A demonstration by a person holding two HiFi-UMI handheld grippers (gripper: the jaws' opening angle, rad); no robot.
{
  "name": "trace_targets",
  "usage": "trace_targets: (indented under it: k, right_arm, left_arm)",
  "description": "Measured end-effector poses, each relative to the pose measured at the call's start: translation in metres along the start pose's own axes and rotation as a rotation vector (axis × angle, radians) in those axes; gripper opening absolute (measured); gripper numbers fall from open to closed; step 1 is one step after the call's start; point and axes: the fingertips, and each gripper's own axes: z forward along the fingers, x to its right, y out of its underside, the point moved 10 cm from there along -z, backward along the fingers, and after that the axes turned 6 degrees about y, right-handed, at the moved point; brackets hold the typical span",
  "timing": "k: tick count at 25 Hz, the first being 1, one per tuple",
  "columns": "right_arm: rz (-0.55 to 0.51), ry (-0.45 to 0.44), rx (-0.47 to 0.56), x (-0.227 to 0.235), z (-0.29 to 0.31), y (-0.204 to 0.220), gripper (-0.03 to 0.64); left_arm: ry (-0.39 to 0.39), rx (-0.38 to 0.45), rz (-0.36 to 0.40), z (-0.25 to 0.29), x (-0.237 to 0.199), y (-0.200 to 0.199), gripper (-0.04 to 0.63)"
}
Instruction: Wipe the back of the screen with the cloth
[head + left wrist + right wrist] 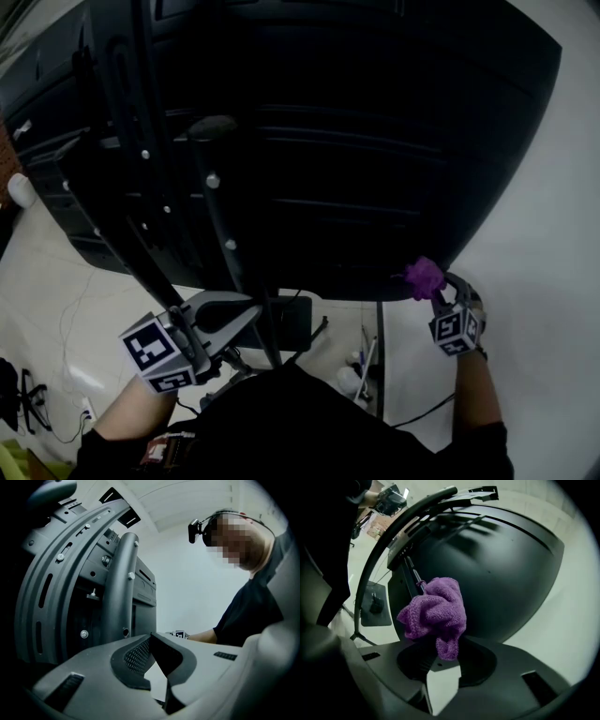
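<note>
At 7 o'clock in the head view, the left hand-held gripper (150,638) is closed and empty, near the stand (119,588). At 4 o'clock, the right hand-held gripper (443,654) clamps the purple cloth (436,613) at the lower edge of the screen (375,141).

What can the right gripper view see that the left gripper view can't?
Only the right gripper view shows the purple cloth, pinched in the right gripper. Only the left gripper view shows the camera worn on the person's head, and a close look at the left gripper, whose jaws are together with nothing between them. Both show the dark back of the screen and its curved gray bracket.
</note>
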Motion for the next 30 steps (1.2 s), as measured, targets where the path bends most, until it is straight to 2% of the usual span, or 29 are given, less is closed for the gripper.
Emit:
trace_targets:
  k: [4,6,8,11,14,18,24,27,30]
  right_arm:
    - [0.054,0.047,-0.134,0.021,-0.003,0.029,0.114]
    - [0.071,0.057,-0.15,0.026,-0.012,0.028,0.114]
    - [0.115,0.053,-0.115,0.027,-0.029,0.018,0.114]
    - [0.238,0.011,0.006,0.021,-0.055,-0.013,0.114]
    - [0.363,-0.083,0.134,-0.002,-0.064,-0.055,0.113]
    - [0.472,-0.256,0.235,-0.047,-0.07,-0.104,0.112]
    - [0.463,-0.503,0.399,-0.092,-0.097,-0.175,0.112]
    - [0.464,-0.564,0.424,-0.113,-0.108,-0.202,0.112]
    - [0.469,-0.586,0.447,-0.131,-0.117,-0.231,0.112]
  left_arm:
    - [-0.004,0.009,-0.002,-0.003,-0.005,0.001,-0.006]
    - [-0.014,0.016,0.002,-0.006,-0.007,-0.001,-0.006]
    - [-0.026,0.021,0.001,-0.011,-0.008,-0.003,-0.006]
    - [-0.045,0.027,-0.008,-0.019,-0.01,-0.003,-0.006]
    - [-0.065,0.047,-0.021,-0.03,-0.013,-0.003,-0.006]
    - [-0.077,0.051,-0.027,-0.049,-0.016,0.004,-0.006]
    - [-0.06,0.048,-0.026,-0.074,-0.025,0.006,-0.006]
    - [-0.027,0.035,-0.022,-0.087,-0.027,0.006,-0.006]
    - [0.0,0.018,-0.016,-0.103,-0.026,0.004,-0.006]
